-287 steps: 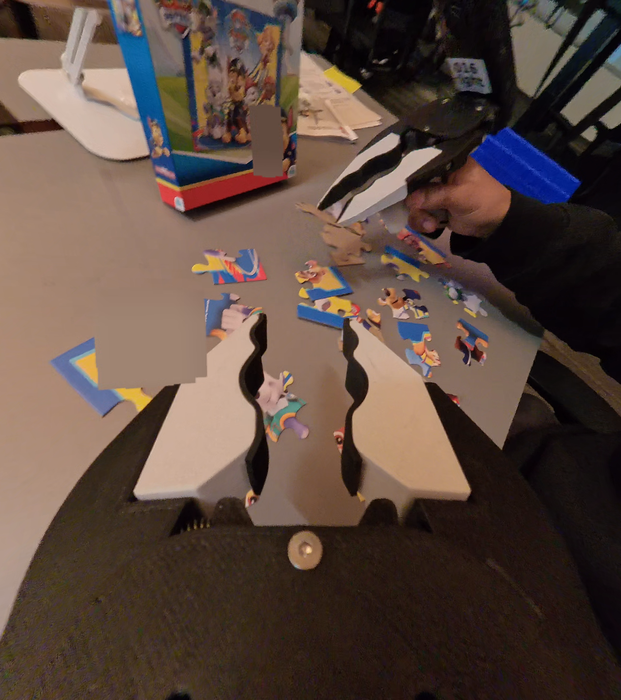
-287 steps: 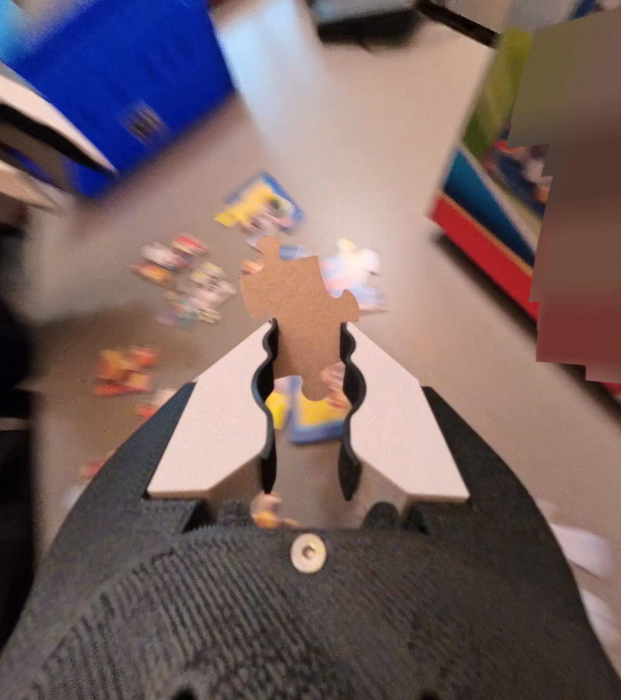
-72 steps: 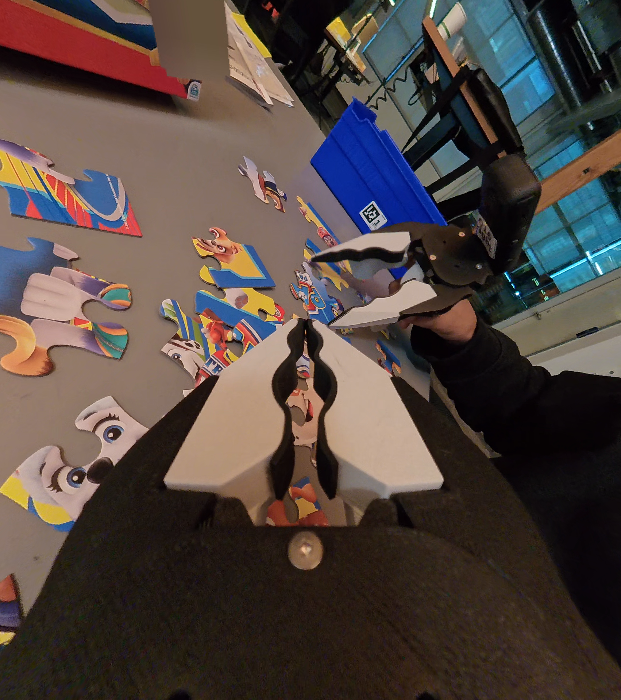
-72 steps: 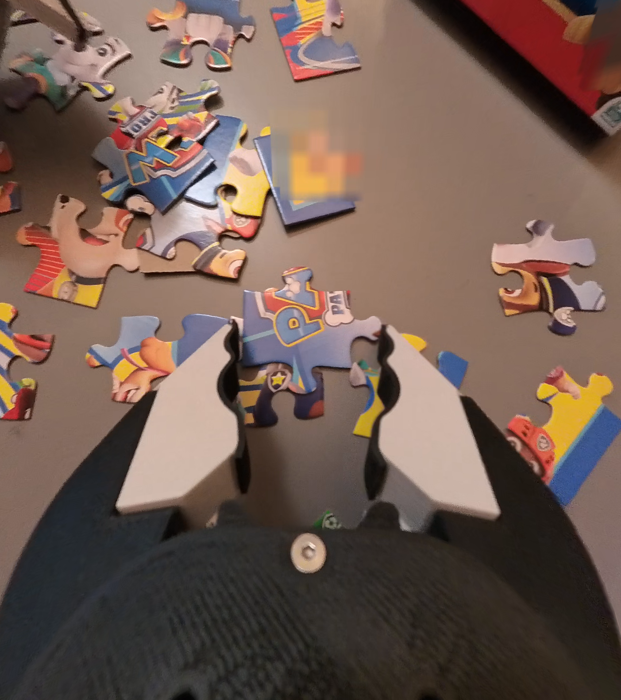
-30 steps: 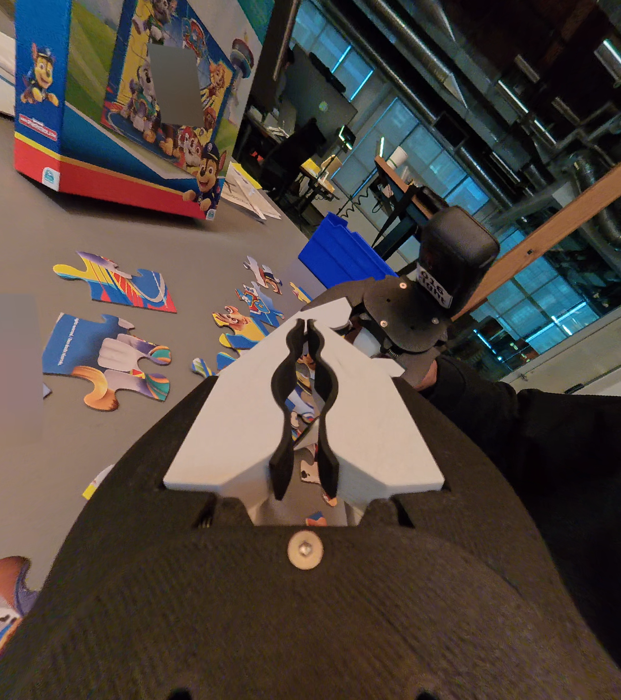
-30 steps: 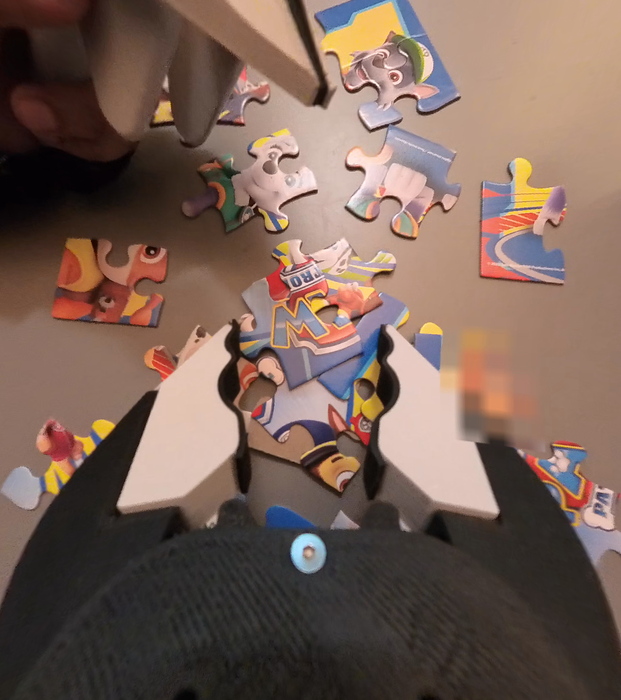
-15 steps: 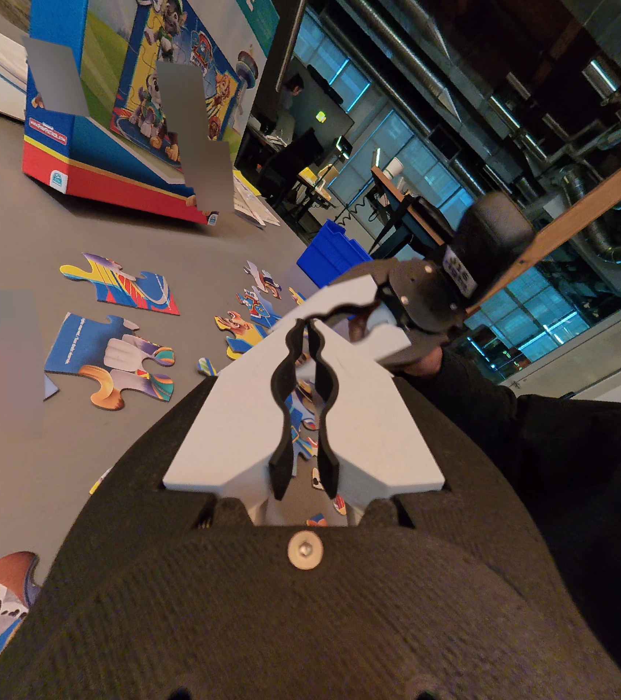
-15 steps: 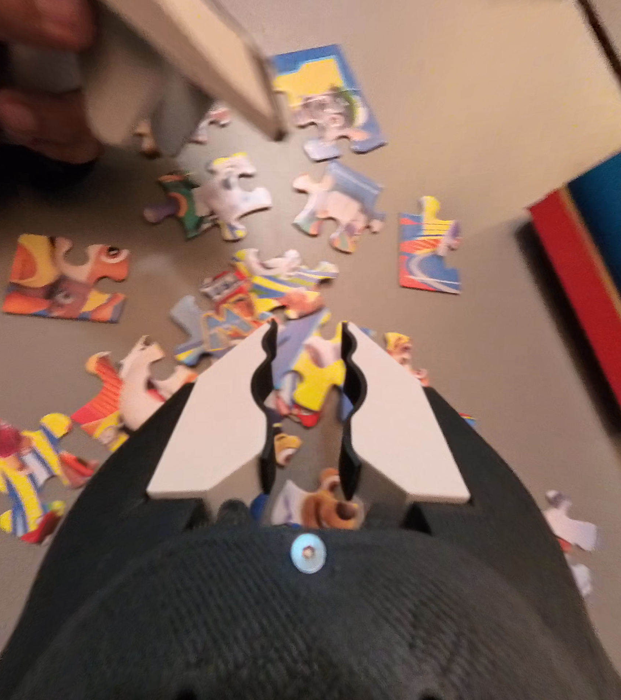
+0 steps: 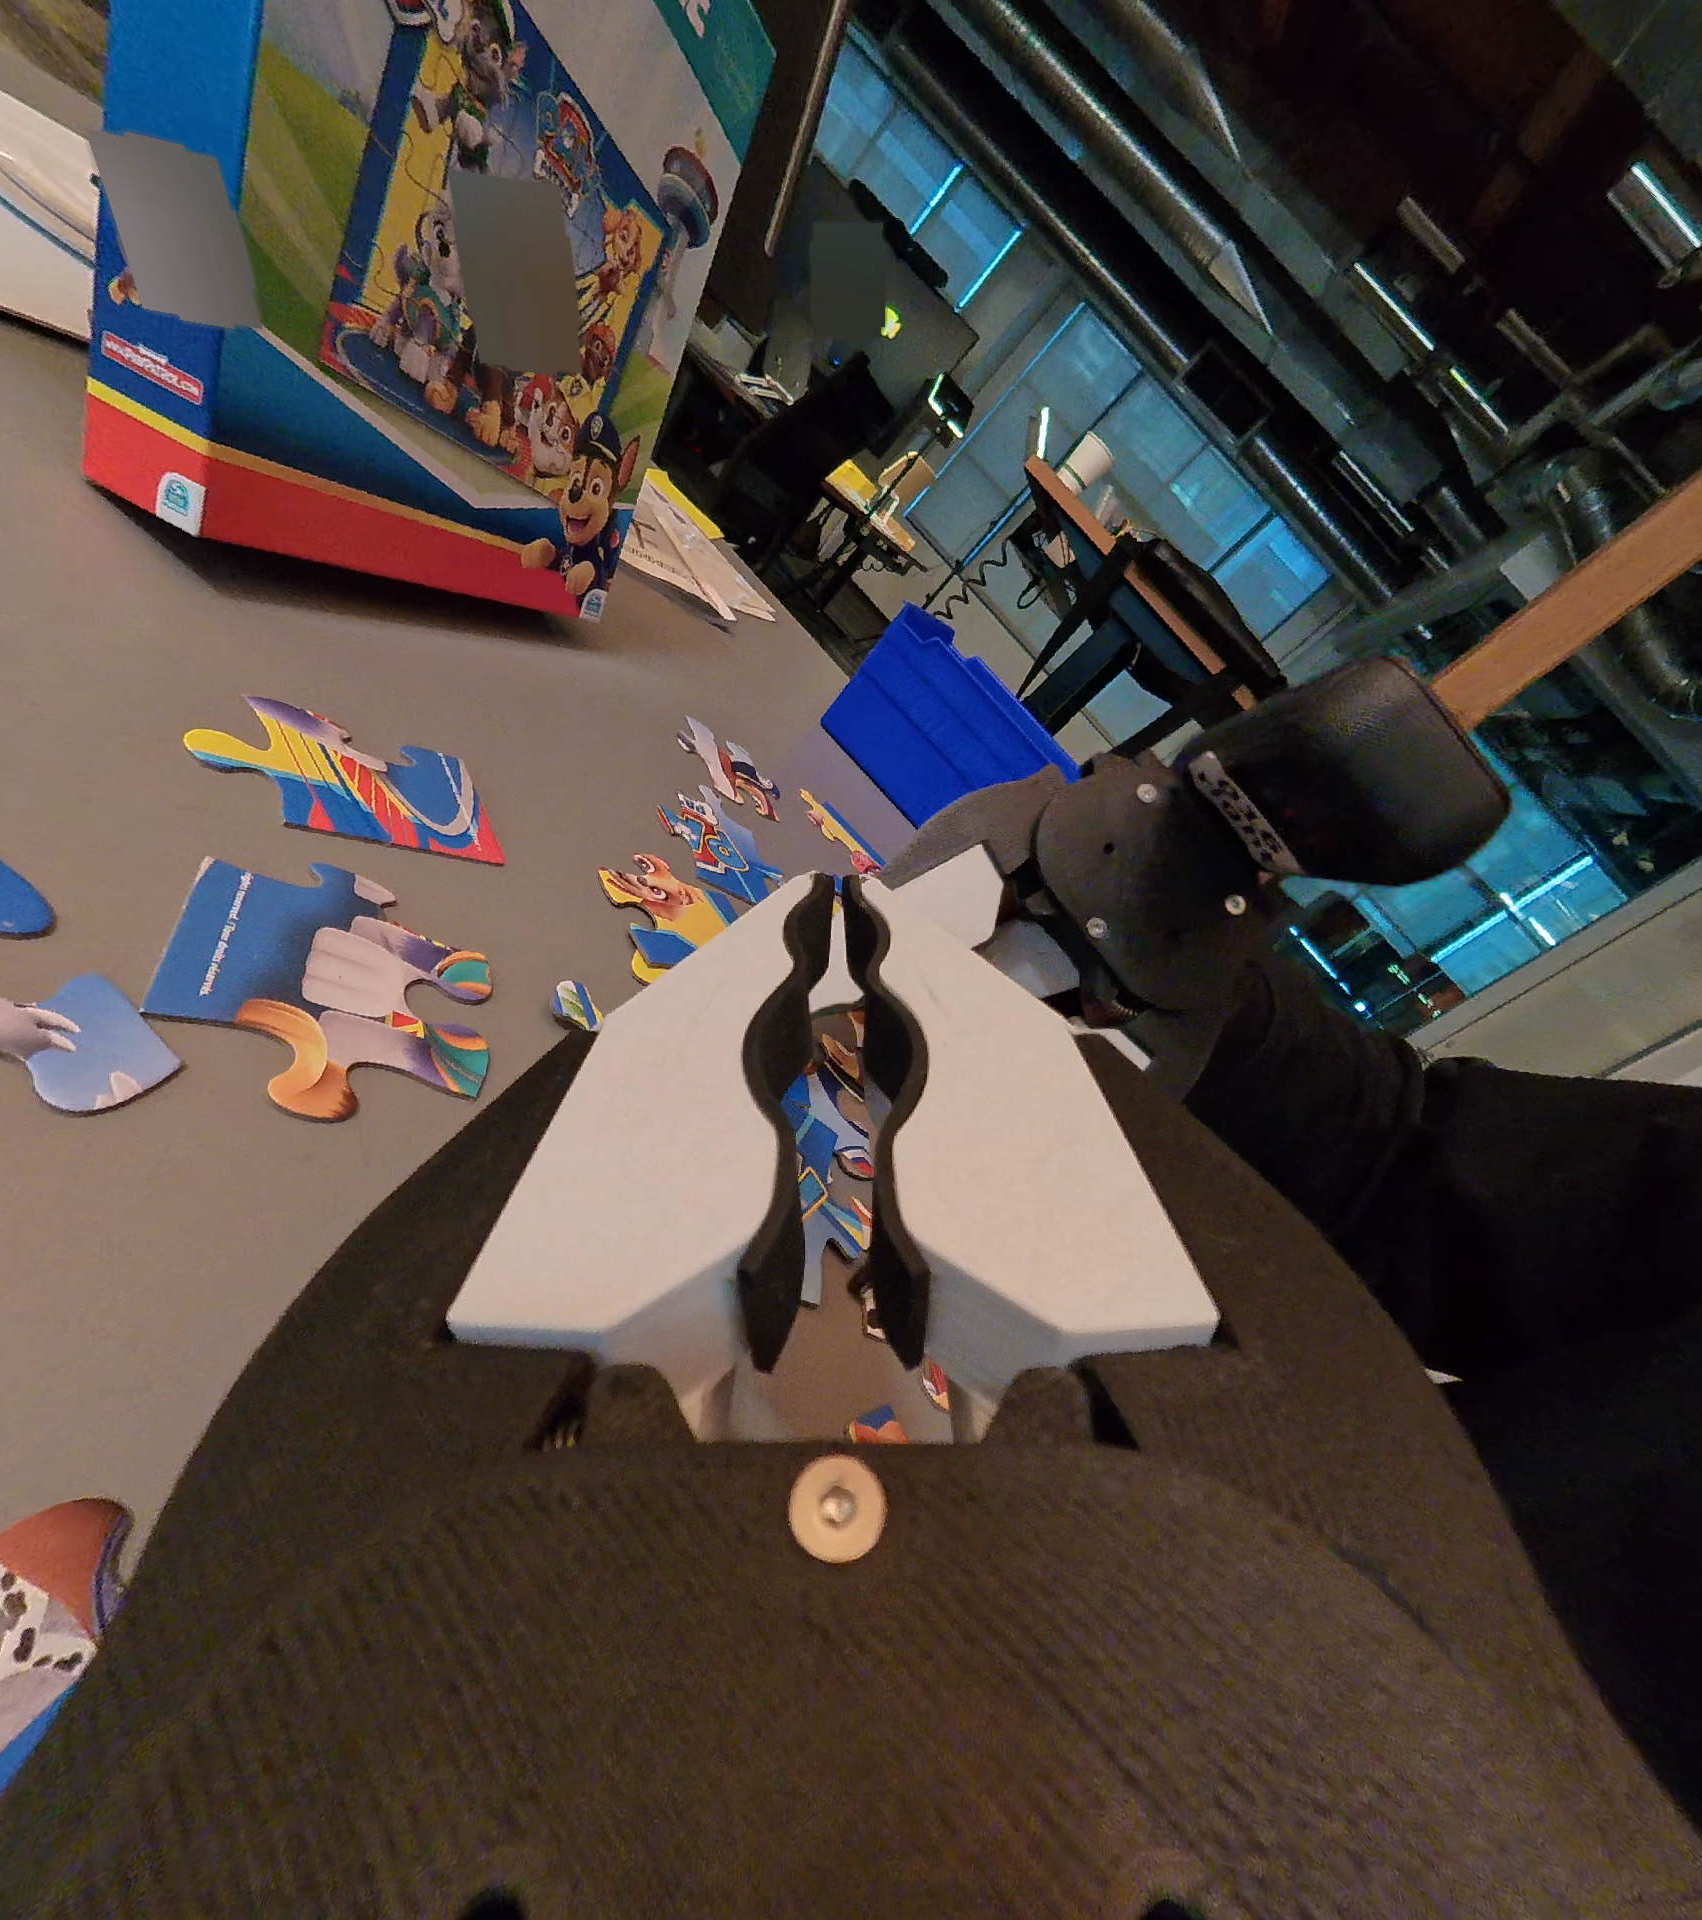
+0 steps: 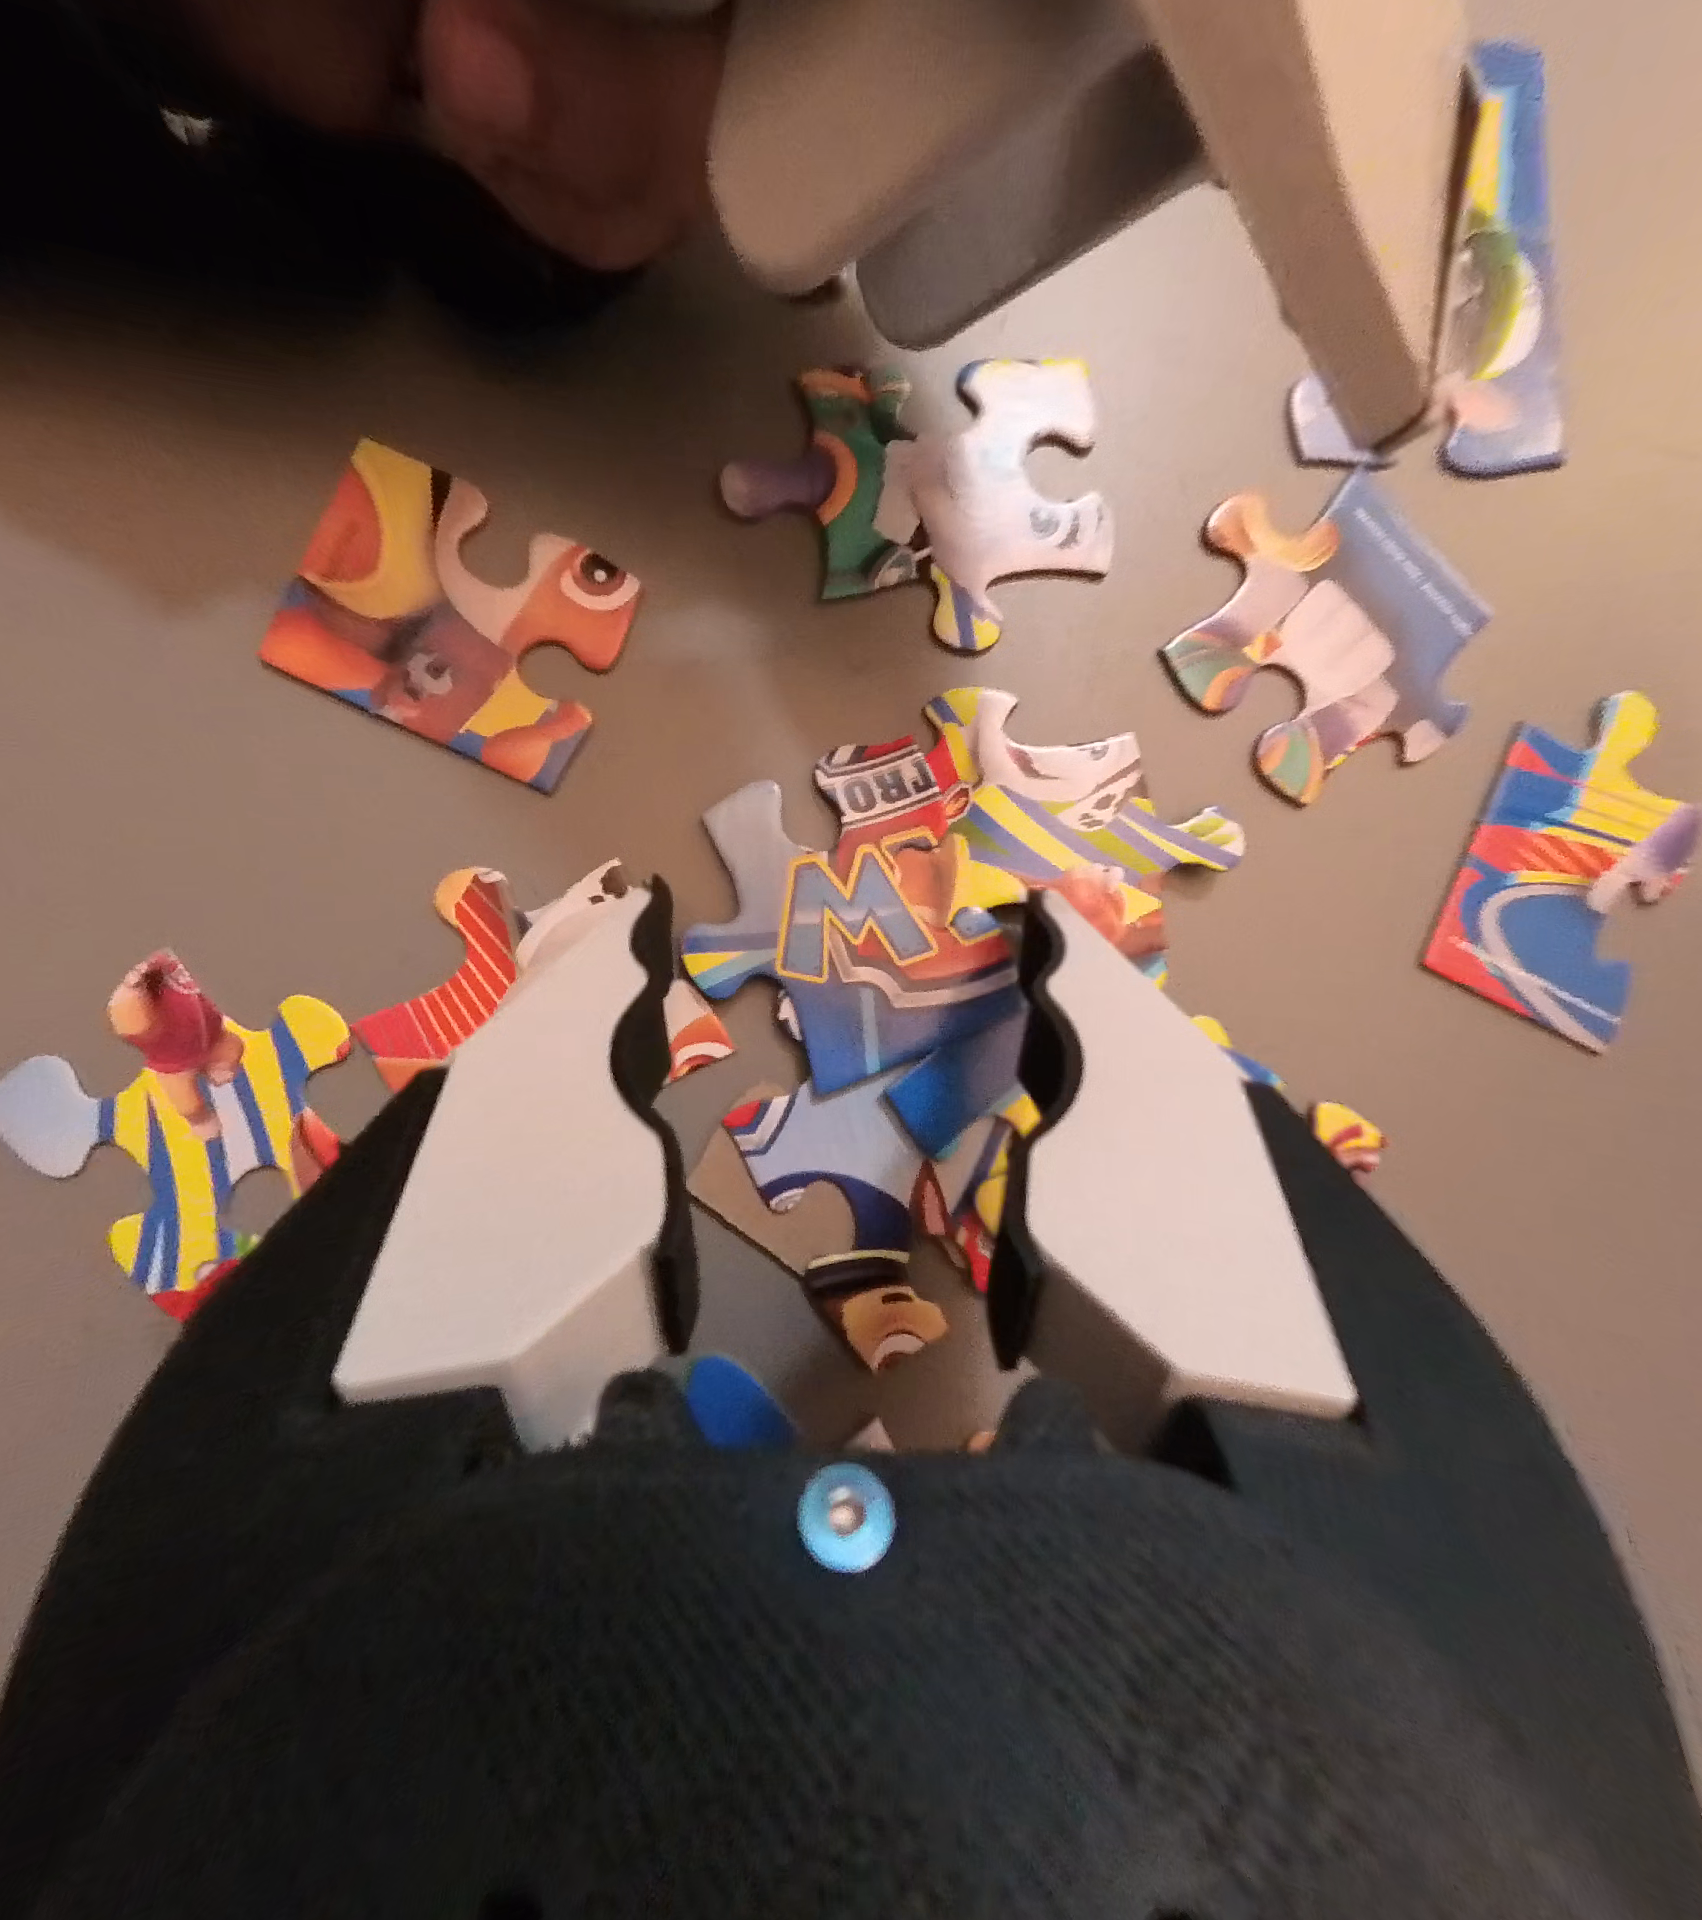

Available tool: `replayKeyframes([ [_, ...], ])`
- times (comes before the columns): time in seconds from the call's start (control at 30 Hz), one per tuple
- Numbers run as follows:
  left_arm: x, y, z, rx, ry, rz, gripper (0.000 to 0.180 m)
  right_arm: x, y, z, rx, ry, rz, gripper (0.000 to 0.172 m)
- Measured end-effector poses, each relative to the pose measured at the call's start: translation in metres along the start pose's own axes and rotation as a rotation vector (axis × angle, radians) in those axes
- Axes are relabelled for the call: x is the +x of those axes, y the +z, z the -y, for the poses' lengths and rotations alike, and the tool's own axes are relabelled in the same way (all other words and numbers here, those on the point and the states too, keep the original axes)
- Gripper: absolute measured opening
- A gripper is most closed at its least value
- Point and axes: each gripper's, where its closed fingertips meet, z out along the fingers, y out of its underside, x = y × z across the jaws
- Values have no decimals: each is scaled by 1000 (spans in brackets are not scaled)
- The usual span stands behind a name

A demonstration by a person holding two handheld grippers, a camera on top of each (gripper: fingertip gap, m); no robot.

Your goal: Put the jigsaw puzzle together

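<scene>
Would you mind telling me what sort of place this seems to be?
Probably an office or lab workspace: a grey table with puzzle pieces and their box, desks behind, and exposed ceiling pipes.

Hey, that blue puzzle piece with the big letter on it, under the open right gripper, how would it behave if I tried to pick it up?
The blue lettered piece looks like thin flat cardboard, so probably light and fairly stiff. It lies on top of other pieces, so pushing may slide the pile. Lying flat, its edges are likely hard to pinch.
</scene>
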Motion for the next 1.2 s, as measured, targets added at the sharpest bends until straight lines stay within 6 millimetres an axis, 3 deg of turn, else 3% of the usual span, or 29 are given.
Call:
replayKeyframes([
  [0.3, 0, -1, 1, 5, -2, -4, 0, -3, -6, 2, 19, 60, 31, 51],
  [0.47, 0, -1, 2, 9, -2, -3, 0, 11, -22, 8, 75, 90, 3, 50],
  [0.57, 0, -1, 2, 11, -1, -2, 0, 43, -38, 3, 48, 103, -130, 50],
  [0.7, 0, -1, 2, 10, 0, -3, 0, 112, -57, -18, 32, 230, -319, 50],
  [0.8, 0, -1, 2, 9, 5, 2, 0, 151, -54, -42, 20, 331, -381, 50],
  [0.9, -1, -2, 2, 12, 7, 6, 0, 168, -49, -59, 13, 419, -409, 58],
  [1.0, -1, -2, 2, 13, 4, 3, 0, 150, -53, -43, 102, 446, -352, 62],
  [1.13, 0, -1, 2, 12, 0, -3, 0, 88, -56, -16, 158, 373, -202, 50],
  [1.2, 0, -1, 2, 11, -2, -5, 0, 55, -51, -14, 133, 342, -142, 46],
])
